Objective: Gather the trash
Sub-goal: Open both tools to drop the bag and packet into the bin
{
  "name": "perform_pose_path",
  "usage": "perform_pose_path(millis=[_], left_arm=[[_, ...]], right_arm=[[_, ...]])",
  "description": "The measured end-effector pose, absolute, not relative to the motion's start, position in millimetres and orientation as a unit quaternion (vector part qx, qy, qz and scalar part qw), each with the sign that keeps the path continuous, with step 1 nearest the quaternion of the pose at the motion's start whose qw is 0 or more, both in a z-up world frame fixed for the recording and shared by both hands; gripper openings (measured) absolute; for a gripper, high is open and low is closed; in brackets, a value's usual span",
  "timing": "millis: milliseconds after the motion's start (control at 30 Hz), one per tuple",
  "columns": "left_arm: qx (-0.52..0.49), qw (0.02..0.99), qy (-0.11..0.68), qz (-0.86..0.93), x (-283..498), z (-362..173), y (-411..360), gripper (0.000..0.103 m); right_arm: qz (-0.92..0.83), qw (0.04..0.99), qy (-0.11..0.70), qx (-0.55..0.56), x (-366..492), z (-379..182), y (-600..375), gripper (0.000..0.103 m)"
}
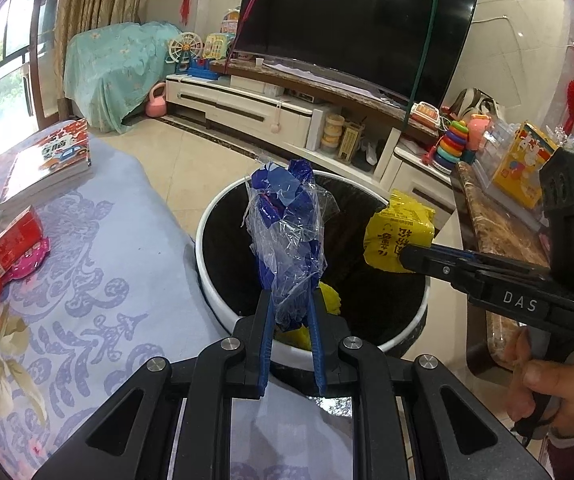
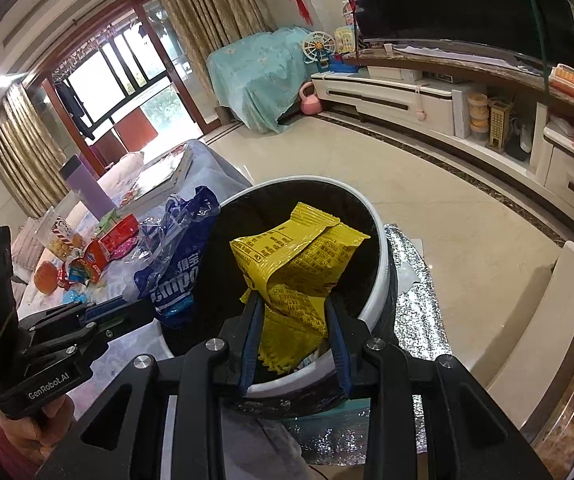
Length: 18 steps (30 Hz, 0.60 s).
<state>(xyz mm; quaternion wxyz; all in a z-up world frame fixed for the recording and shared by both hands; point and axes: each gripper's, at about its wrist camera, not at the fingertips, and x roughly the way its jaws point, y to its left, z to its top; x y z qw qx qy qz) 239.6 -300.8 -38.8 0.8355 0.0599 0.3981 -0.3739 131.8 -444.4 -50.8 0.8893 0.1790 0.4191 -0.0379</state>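
L gripper (image 1: 291, 304) clamped on blue wrapper (image 1: 287, 216), R gripper (image 2: 293, 312) gripping yellow wrapper (image 2: 295, 260), both over bin (image 1: 215, 300)

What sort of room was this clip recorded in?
Most likely a family living room. A large television stands on a long low white media cabinet, children's toys such as a ring stacker sit beside it, and curtained glass doors open to the outside.

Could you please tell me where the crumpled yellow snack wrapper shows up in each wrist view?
Left wrist view: yellow snack wrapper right of centre, over the bin.
Right wrist view: wrapper at centre, pinched between the near fingers.
Shared landmark: round white-rimmed black trash bin.
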Motion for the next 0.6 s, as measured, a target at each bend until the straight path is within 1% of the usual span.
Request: perform_pose_path(millis=[200, 267, 300, 333, 367, 433, 533, 567, 600], left_arm=[[0.065, 0.833, 0.402, -0.375, 244.0, -38.6, -309.6, 0.018], [0.065, 0.832, 0.405, -0.375, 245.4, -38.4, -311.5, 0.024], [0.063, 0.831, 0.410, -0.372, 246.6, -39.0, -311.6, 0.037], [0.060, 0.830, 0.412, -0.370, 248.7, -39.1, -310.6, 0.044], [0.053, 0.831, 0.411, -0.371, 249.4, -38.1, -308.8, 0.044], [0.048, 0.833, 0.409, -0.370, 249.0, -37.3, -304.1, 0.044], [0.039, 0.835, 0.409, -0.365, 247.6, -36.2, -293.9, 0.046], [0.035, 0.836, 0.409, -0.364, 246.0, -35.7, -289.9, 0.047], [0.031, 0.839, 0.408, -0.360, 243.8, -35.2, -284.1, 0.050]], right_arm=[[-0.038, 0.886, 0.429, 0.172, 138.3, -52.4, -446.7, 0.034], [-0.039, 0.885, 0.432, 0.171, 141.4, -52.2, -446.5, 0.035], [-0.039, 0.884, 0.433, 0.171, 142.5, -52.1, -447.0, 0.036], [-0.040, 0.883, 0.434, 0.174, 143.5, -51.7, -448.0, 0.038], [-0.041, 0.883, 0.434, 0.176, 144.1, -52.4, -450.1, 0.040], [-0.045, 0.882, 0.433, 0.182, 143.1, -50.8, -453.2, 0.054], [-0.049, 0.885, 0.423, 0.186, 139.0, -47.2, -454.0, 0.063], [-0.051, 0.886, 0.421, 0.187, 137.5, -46.3, -454.3, 0.063], [-0.051, 0.887, 0.418, 0.190, 136.4, -45.8, -454.4, 0.064]])
